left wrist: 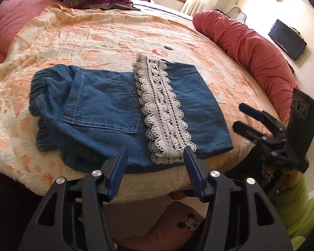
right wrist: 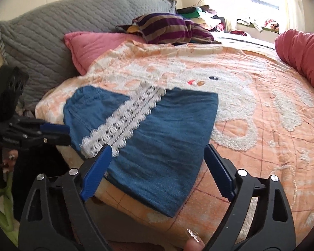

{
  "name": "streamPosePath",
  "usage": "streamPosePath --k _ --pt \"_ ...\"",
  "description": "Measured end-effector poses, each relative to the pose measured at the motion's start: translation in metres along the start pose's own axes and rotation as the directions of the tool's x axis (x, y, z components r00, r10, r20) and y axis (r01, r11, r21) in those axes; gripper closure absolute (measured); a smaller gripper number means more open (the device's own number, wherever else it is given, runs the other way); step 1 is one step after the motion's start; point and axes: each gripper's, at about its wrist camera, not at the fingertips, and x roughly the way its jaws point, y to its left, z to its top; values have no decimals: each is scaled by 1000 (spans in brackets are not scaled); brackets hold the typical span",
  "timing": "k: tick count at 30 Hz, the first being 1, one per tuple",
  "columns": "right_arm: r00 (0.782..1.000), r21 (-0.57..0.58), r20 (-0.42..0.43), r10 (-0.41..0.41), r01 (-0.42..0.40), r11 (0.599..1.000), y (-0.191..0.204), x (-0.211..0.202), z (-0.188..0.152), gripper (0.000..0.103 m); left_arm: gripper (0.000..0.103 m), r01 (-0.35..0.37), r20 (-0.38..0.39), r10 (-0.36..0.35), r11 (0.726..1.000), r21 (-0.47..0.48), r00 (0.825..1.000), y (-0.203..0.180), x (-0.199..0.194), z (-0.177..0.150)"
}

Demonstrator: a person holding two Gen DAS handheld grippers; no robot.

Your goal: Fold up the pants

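Blue denim pants (left wrist: 106,108) lie folded flat near the front edge of the bed, with a white lace hem band (left wrist: 161,108) across the top. They also show in the right wrist view (right wrist: 161,146), as does the lace (right wrist: 125,121). My left gripper (left wrist: 156,154) is open and empty, hovering just above the pants' near edge. My right gripper (right wrist: 158,152) is open and empty over the pants' right end; it also shows in the left wrist view (left wrist: 242,117). The left gripper shows at the left of the right wrist view (right wrist: 60,133).
The orange and white bedspread (left wrist: 94,41) covers the bed. A red rolled quilt (left wrist: 251,48) lies along the right side. A striped cushion (right wrist: 169,27), a pink pillow (right wrist: 94,46) and a grey quilted headboard cover (right wrist: 41,41) are at the back. A Mickey slipper (left wrist: 178,223) lies on the floor.
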Motion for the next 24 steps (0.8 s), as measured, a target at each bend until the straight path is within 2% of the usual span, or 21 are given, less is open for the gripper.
streamPosePath --k 1,3,8,9,10,18,24 --pt "1000 9 5 7 -8 1000 0 -2 3 16 47 -7 2 7 1000 -1 1000 2 -3 0" --pt "1000 19 20 14 -14 1000 1 -6 12 14 36 -16 11 16 1000 -11 1000 7 -8 0" --pt "999 7 22 27 -27 1000 7 -8 38 12 33 -40 34 42 998 -51 999 21 -23 5" --pt "999 0 22 29 -29 1000 10 -8 46 11 24 -49 42 52 997 -55 998 23 -27 7" --pt "999 -9 26 34 -34 999 13 -9 52 11 21 -57 50 60 997 -60 997 26 -31 7" --pt "994 -96 65 86 -80 992 46 -2 109 9 21 -105 67 115 984 -141 991 56 -47 6" --pt "990 -177 20 143 -137 975 78 26 137 9 21 -125 64 140 972 -200 988 78 -48 6"
